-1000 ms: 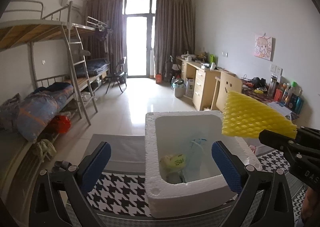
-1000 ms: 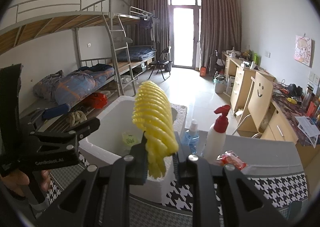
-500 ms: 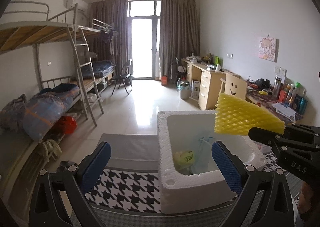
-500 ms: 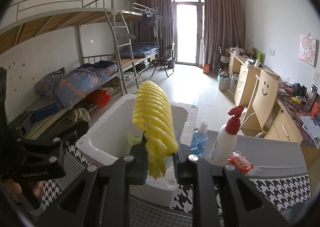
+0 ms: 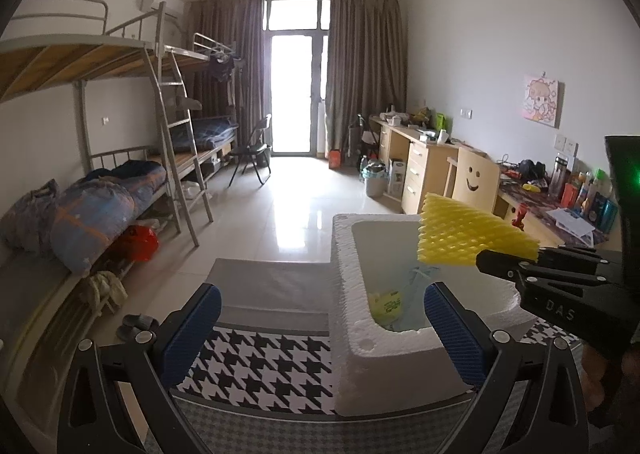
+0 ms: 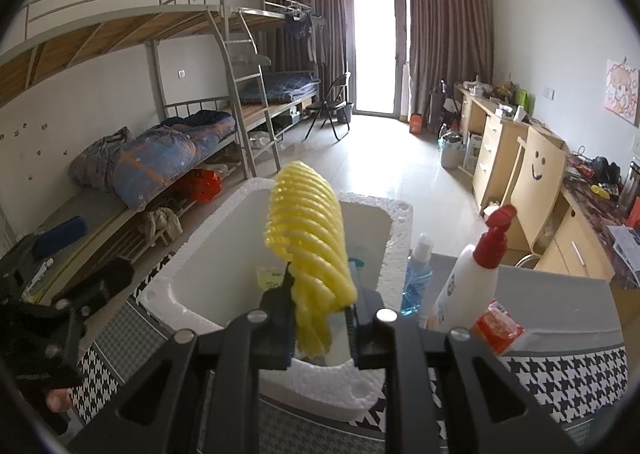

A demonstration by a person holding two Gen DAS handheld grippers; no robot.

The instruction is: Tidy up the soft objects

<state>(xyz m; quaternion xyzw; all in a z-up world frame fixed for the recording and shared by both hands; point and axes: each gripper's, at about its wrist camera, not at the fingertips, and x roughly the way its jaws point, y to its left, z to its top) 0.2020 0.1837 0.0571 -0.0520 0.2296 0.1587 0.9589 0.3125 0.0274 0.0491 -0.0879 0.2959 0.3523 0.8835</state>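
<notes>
My right gripper (image 6: 320,318) is shut on a yellow foam net sleeve (image 6: 310,242) and holds it above the open white foam box (image 6: 402,230). The left wrist view shows the sleeve (image 5: 460,238) over the box (image 5: 356,318), gripped from the right by the right gripper (image 5: 508,266). Inside the box lie a yellow-green soft item (image 5: 386,304) and a pale blue one (image 5: 416,286). My left gripper (image 5: 320,330) is open and empty, low at the box's near left corner.
The box sits on a houndstooth cloth (image 5: 260,358) on a table. A blue spray bottle (image 6: 418,282), a white bottle with red pump (image 6: 472,282) and a red packet (image 6: 498,330) stand right of the box. Bunk beds are left, desks right.
The left gripper has shifted left, so the box now sits further right in its view. The right gripper has brought the yellow sleeve closer over the box, still gripped.
</notes>
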